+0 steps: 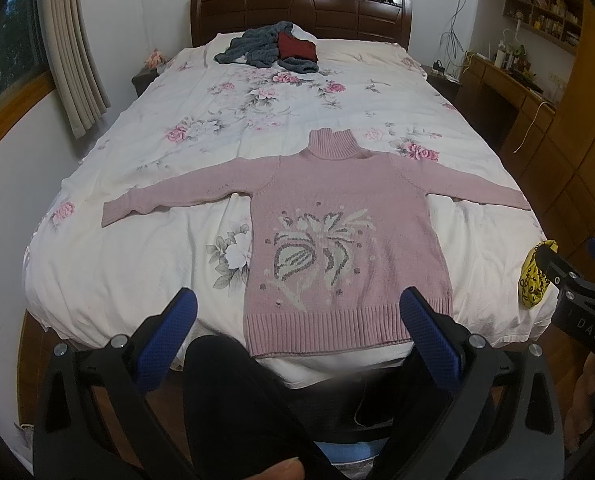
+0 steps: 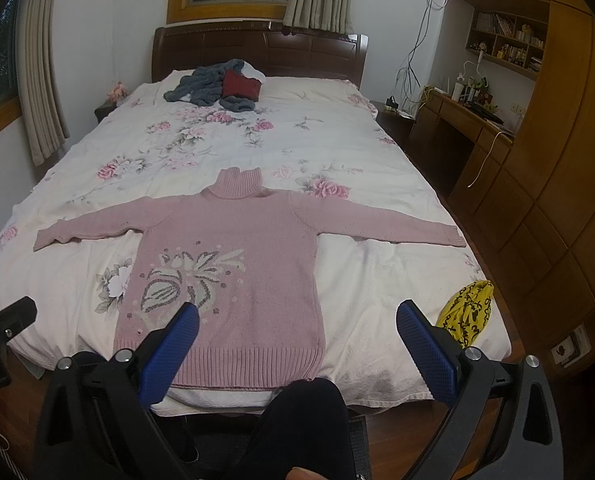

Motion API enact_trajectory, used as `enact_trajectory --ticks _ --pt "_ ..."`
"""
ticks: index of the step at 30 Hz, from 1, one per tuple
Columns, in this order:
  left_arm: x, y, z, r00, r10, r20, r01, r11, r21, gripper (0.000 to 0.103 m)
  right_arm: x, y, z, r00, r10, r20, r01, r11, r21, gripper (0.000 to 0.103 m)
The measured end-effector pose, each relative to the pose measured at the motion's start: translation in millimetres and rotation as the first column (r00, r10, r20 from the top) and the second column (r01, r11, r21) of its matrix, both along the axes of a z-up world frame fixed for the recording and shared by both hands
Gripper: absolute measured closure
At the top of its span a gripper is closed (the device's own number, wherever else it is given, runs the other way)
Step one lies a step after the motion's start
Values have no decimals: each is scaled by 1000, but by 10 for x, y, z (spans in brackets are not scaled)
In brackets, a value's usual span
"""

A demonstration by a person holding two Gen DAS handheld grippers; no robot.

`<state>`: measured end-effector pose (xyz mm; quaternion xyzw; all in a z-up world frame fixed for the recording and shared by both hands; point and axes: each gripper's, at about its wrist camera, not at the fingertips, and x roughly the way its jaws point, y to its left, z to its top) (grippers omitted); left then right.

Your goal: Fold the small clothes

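Observation:
A pink turtleneck sweater [image 1: 345, 216] [image 2: 233, 248] with a pale flower pattern lies flat on the bed, face up, both sleeves spread out sideways and its ribbed hem at the foot edge. My left gripper [image 1: 297, 304] hangs open above the foot of the bed, holding nothing, its blue pads framing the hem. My right gripper [image 2: 297, 316] is open too, just short of the hem's right corner, with nothing between its fingers. In the left wrist view the right gripper [image 1: 577, 280] also shows at the right edge.
The bed carries a white floral quilt [image 1: 257, 112] [image 2: 297, 140]. A grey and dark red pile of clothes [image 1: 273, 50] [image 2: 221, 84] lies by the headboard. A yellow patterned cloth [image 1: 535, 276] [image 2: 467, 308] sits at the bed's right foot corner. A wooden desk [image 2: 457, 120] and wardrobe stand to the right. A person's dark-clad leg [image 1: 237, 400] is below.

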<state>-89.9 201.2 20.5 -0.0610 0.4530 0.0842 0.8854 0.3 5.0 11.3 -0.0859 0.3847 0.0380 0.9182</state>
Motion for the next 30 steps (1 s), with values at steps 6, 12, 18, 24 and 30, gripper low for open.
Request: enact_trajectory --ticks 6,12,18,24,30 --pt "-6 23 37 1000 1 2 -1 1000 -2 3 -8 -8 -4 1000 -1 1 1 1000 -1 4" --pt "-6 21 29 1000 -1 0 1 1000 -2 3 -9 -14 4 1000 0 0 0 1000 0 4" --pt "-7 21 31 1000 0 0 0 1000 -3 3 -12 -13 -14 1000 -1 0 1 1000 0 4" --pt "-6 26 -4 1000 1 0 -1 1000 -6 3 -13 -16 -17 1000 -1 -1 1 1000 1 4" --pt "-10 28 -11 1000 1 -2 -1 1000 -9 3 -15 -22 -33 1000 -1 -2 1 1000 -1 4"
